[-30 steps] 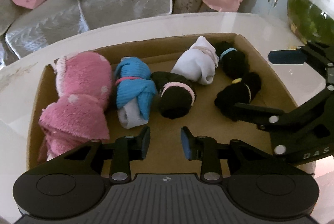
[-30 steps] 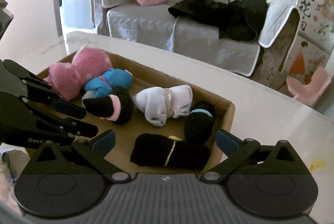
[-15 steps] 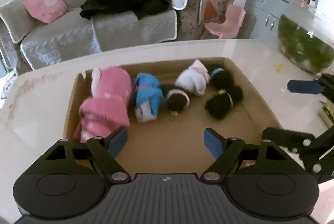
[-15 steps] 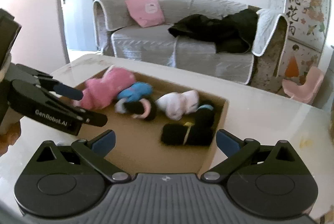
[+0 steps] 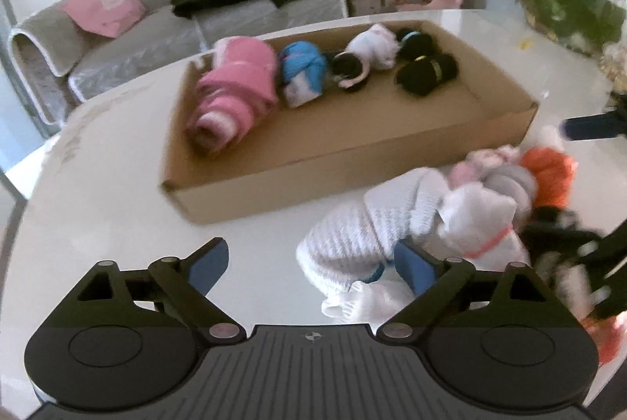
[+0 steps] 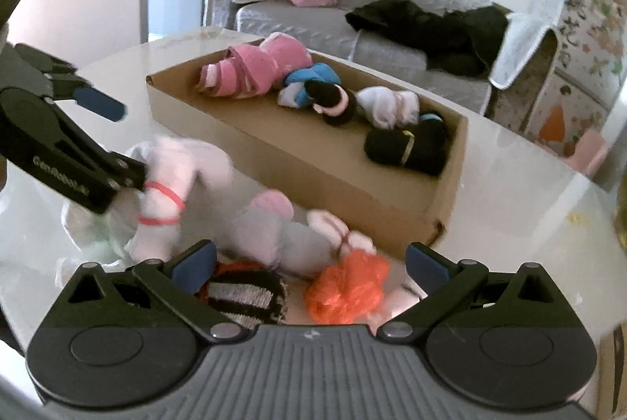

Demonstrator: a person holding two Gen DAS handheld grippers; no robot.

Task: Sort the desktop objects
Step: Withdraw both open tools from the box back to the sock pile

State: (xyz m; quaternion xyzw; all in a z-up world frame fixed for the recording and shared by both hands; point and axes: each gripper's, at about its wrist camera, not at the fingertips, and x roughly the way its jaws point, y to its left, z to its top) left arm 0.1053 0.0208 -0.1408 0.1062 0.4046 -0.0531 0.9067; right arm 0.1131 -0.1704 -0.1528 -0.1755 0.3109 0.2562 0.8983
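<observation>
Beside cardboard box (image 5: 352, 161): white sock bundle (image 5: 352, 239) lying crosswise; both tools spread wide, empty.

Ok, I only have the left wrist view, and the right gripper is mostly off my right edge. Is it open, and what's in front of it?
Observer: It's open wide. The right gripper has nothing clamped, and a crumpled orange fabric bundle lies between its fingers.
Operator: Is there anything else down there that I can't make out?
Observer: Yes, a black-and-white striped knit roll lies by its left finger, beside the orange bundle.
</observation>
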